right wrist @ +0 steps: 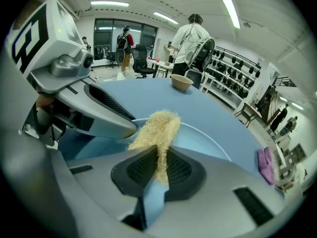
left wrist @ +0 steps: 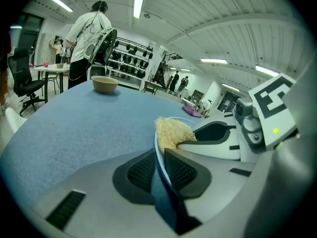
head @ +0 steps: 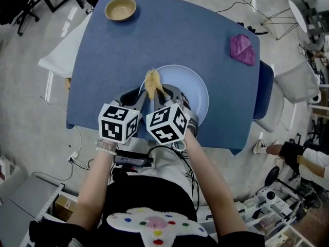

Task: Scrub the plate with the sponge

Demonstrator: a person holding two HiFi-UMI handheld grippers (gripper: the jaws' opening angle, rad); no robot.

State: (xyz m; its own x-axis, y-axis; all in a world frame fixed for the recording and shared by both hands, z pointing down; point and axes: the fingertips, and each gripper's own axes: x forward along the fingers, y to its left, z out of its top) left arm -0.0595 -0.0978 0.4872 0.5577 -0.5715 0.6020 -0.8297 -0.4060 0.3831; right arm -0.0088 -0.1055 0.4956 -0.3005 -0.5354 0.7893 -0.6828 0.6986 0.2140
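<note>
A pale blue plate (head: 193,94) lies on the blue table near its front edge. My left gripper (head: 138,98) is shut on the plate's left rim (left wrist: 159,158), which runs thin between its two dark pads. Just to its right, my right gripper (head: 158,94) is shut on a tan fibrous sponge (head: 152,82). The sponge (right wrist: 157,129) sticks out past the jaws and rests on the plate (right wrist: 208,138) close to its left rim. From the left gripper view the sponge (left wrist: 171,131) shows just beyond the rim, with the right gripper's jaw beside it.
A tan bowl (head: 121,9) stands at the table's far left corner. A purple cloth (head: 242,48) lies at the far right. White chairs stand at both sides of the table (head: 113,60). People stand in the room behind.
</note>
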